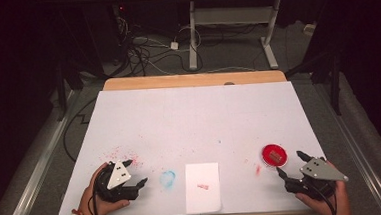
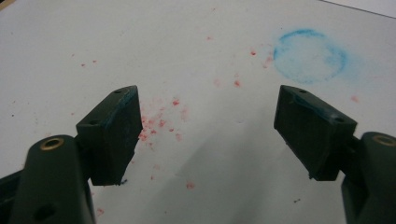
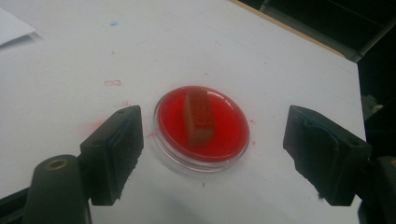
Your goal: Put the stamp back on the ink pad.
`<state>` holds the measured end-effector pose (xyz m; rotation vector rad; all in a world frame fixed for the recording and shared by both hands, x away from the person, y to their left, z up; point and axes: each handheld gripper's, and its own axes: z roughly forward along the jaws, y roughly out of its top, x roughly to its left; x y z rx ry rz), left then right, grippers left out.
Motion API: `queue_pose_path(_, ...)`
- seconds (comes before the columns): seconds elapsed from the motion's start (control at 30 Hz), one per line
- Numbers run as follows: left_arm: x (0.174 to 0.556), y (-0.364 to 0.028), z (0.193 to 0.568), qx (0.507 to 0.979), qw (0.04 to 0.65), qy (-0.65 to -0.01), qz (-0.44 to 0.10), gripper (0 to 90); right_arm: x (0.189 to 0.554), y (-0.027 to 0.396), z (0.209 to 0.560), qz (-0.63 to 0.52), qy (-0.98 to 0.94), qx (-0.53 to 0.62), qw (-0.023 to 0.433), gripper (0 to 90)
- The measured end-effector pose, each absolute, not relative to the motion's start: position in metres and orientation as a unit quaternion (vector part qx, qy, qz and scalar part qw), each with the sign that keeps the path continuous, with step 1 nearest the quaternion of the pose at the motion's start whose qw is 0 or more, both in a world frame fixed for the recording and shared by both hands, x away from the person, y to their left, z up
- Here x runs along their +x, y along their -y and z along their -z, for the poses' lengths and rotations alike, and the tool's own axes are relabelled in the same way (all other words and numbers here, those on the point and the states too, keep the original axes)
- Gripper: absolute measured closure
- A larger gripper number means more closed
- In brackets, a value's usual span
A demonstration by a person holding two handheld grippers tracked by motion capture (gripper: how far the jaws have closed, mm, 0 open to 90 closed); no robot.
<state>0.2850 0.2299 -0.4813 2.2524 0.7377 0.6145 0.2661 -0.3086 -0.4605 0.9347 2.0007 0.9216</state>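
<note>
My left tool (image 1: 135, 174) rests low on the white paper-covered tabletop (image 1: 194, 112) near its front left corner, jaws spread wide with nothing between them. In the left gripper view bare tabletop lies between the jaws, flecked with small red ink specks (image 2: 159, 123). A faint blue ring-shaped stain (image 2: 310, 56) sits just beyond the tool on the right of that view; in the high view it lies just right of the left tool. Next rightward, a loose white rectangular paper sheet (image 1: 202, 187) lies flat at the front edge, carrying a small red stamped mark (image 1: 203, 186). Farther right, a short red smear (image 1: 258, 169) marks the tabletop. Just beyond it sits the round clear-rimmed red ink pad dish (image 3: 201, 127), with a small tan rectangular block stamp (image 3: 198, 117) lying in it, tilted on its side in the red ink. My right tool (image 1: 292, 164) sits just right of the dish, jaws wide apart and empty; in the right gripper view the dish is centred ahead of the jaws, untouched by either pad.
</note>
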Motion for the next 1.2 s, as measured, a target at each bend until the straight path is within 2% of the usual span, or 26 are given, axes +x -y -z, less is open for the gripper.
queue_pose_path(1.2,0.2823,-0.2285,0.4823,0.868,0.333,-0.281,-0.237,22.6,0.2641,0.3027,0.4603,-0.364,-0.782,0.342,0.373,19.5)
